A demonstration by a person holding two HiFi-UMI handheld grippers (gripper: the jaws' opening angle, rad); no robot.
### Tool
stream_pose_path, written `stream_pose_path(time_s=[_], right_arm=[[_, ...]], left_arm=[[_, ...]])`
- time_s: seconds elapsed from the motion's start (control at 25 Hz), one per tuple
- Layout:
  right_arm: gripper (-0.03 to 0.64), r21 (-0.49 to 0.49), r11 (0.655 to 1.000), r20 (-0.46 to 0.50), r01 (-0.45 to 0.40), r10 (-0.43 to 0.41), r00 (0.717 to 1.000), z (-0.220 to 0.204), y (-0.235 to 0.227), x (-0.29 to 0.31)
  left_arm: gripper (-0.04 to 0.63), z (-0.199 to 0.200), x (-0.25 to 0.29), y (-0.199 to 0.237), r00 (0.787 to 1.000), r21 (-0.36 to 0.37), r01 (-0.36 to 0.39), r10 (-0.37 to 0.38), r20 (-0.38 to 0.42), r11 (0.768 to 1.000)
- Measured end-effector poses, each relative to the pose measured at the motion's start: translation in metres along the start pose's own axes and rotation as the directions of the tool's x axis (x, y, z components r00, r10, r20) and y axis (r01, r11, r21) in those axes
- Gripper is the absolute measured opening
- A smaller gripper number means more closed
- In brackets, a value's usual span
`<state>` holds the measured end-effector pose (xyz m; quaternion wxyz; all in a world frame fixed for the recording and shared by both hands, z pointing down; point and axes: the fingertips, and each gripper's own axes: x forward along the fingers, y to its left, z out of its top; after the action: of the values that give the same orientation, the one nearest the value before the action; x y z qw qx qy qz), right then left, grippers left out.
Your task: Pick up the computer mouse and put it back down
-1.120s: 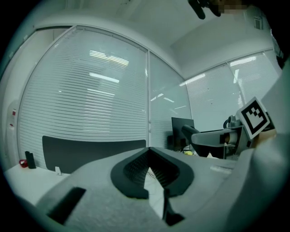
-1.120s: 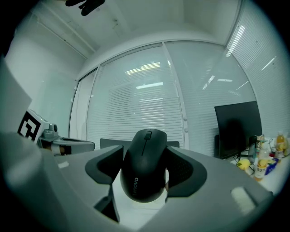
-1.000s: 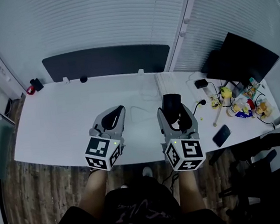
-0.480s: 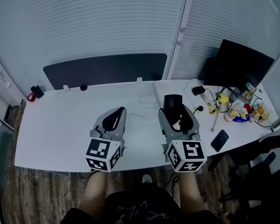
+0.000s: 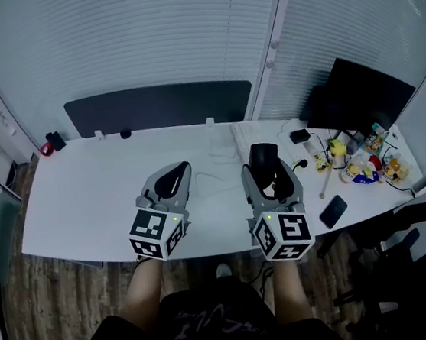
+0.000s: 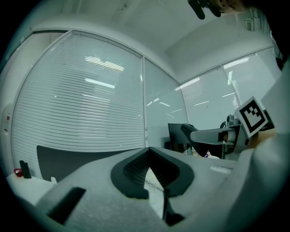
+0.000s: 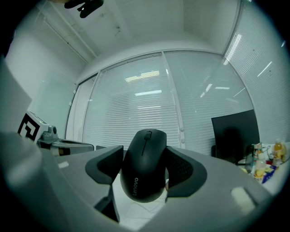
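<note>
- Gripping the computer mouse (image 7: 144,164) by its sides, the right tongs (image 5: 265,176) are clenched on it, its nose pointing away from the person toward the blinds.
- In the right gripper view the mouse shows against the window wall with pale desk (image 5: 85,196) under it, so it appears to be held clear of the desk surface, over the middle of the desk and a little to the right.
- The left tongs (image 5: 169,180) are closed with nothing between them, the pads meeting at the tips, and they hover beside the right pair, apart from it.
- Across the last second almost nothing has moved: both tongs sit in nearly the same spots over the desk, and only the head camera has drifted slightly.
- That pause suggests the pick-up half is done and the carry has topped out; setting the mouse back down is what remains.
- The bare desk below the right tongs offers a landing place, well apart from the phone (image 5: 334,210) and the clutter at the right end.
</note>
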<state>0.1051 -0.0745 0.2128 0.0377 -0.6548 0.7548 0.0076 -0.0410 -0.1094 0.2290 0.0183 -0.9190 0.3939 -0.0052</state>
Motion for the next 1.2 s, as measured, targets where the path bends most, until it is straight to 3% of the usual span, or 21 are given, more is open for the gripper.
stream_pose_path(time_s=[1.2], right_arm=[[0.302, 0.030, 0.999, -0.051, -0.014, 0.015, 0.999, -0.027, 0.002, 0.030]], left_arm=[[0.000, -0.026, 0.013, 0.024, 0.998, -0.041, -0.013, 0.011, -0.054, 0.999]])
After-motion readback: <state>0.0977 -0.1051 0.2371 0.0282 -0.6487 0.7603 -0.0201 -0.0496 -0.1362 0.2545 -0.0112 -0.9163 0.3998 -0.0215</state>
